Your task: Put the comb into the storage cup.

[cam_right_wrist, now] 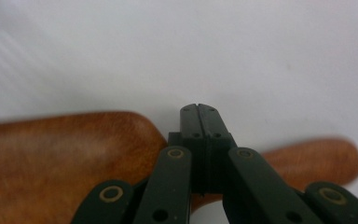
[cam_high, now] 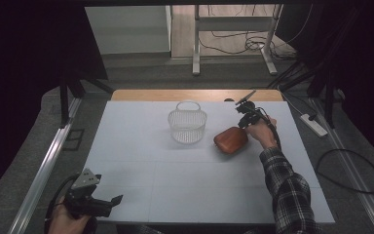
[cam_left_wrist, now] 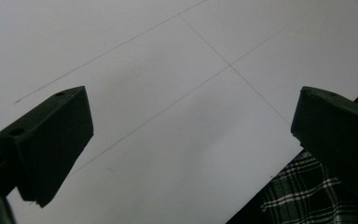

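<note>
A brown wooden piece (cam_high: 230, 140) with a wide rounded body and a narrower end lies right of centre on the white table (cam_high: 141, 161). My right gripper (cam_high: 242, 125) hangs at its far right edge, its jaws shut flat against each other. In the right gripper view these shut jaws (cam_right_wrist: 198, 108) stand in front of the blurred wood (cam_right_wrist: 60, 158), with nothing seen between them; whether they touch it I cannot tell. A white mesh basket (cam_high: 187, 126) with a handle stands just left of the wood. My left gripper (cam_high: 114, 202) rests at the table's near left corner, open and empty (cam_left_wrist: 191, 135).
A wooden strip (cam_high: 195, 95) runs along the table's far edge. Metal rails (cam_high: 44, 170) flank the table on both sides. A power strip (cam_high: 313, 125) and cables lie on the floor to the right. Plaid fabric (cam_left_wrist: 303, 198) shows beyond the table's near edge.
</note>
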Tool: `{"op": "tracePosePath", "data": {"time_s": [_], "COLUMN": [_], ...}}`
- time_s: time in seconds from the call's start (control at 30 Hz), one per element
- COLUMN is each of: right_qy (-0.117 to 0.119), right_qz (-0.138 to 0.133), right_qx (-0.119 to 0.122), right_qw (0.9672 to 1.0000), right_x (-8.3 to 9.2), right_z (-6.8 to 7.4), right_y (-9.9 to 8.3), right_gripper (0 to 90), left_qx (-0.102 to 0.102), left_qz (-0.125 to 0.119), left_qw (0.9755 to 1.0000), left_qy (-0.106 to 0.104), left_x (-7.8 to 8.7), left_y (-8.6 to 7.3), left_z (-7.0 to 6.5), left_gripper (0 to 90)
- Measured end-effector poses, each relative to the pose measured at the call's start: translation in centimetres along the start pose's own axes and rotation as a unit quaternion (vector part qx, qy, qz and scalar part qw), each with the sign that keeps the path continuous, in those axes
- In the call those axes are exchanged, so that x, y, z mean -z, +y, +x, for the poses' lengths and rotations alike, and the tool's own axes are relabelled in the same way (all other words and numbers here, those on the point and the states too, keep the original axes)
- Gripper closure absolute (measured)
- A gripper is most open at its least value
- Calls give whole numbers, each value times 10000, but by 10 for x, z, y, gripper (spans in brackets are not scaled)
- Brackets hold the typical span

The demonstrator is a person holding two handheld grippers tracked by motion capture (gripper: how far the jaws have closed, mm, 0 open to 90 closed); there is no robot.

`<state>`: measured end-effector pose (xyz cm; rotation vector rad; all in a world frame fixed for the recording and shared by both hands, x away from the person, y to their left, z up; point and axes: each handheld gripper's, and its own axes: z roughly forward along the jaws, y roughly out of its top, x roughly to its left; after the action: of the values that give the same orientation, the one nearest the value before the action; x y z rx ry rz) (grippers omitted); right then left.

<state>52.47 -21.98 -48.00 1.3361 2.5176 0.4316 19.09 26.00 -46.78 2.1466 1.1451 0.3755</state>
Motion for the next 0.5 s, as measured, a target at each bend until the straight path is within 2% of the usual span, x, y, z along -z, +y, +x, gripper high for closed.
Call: {"op": "tracePosePath", "data": {"time_s": [0.13, 0.5], "right_qy": [17, 70], "right_qz": [9, -65], "right_qx": [-44, -134], "right_qw": [10000, 9999], "right_x": [5, 19], "right_z": [-6, -5], "right_y": [-13, -45], "right_gripper": [894, 893], "left_qx": [-8, -26], "left_qz": [10, 24], "left_qw": [10000, 10000], "left_qy": [-1, 1], "left_x": [-1, -1], "left_y": [1, 2], "left_z": [0, 0], "left_gripper": [0, 0]}}
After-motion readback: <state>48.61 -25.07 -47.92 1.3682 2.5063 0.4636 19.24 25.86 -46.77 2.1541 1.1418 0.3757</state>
